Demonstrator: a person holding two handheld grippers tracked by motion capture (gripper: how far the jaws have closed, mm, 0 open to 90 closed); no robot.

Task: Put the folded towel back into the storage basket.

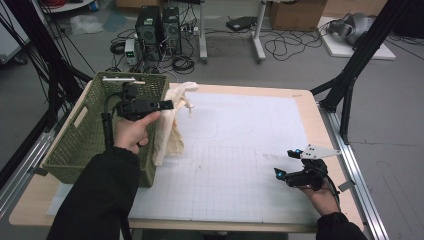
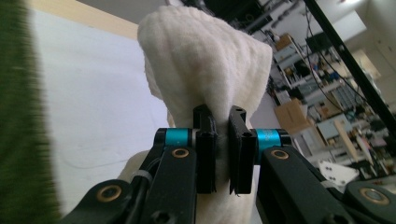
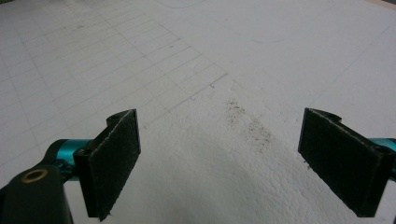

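A cream towel [image 1: 171, 122] hangs from my left gripper [image 1: 172, 104], its lower part draped down beside the green wicker basket [image 1: 75, 137] onto the white mat. In the left gripper view the jaws are shut on a fold of the towel [image 2: 205, 65], which rises above my left gripper [image 2: 222, 151]. My right gripper [image 1: 287, 162] rests low over the mat near the table's right front, a hand behind it. In the right gripper view my right gripper [image 3: 219, 163] stands wide open over bare mat with nothing between its pads [image 3: 116, 158].
The basket stands at the table's left edge, with a white strip [image 1: 119, 78] on its far rim. A white gridded mat [image 1: 240, 150] covers most of the wooden table. Black frame posts [image 1: 350, 75] stand at the right; computers and cables lie on the floor beyond.
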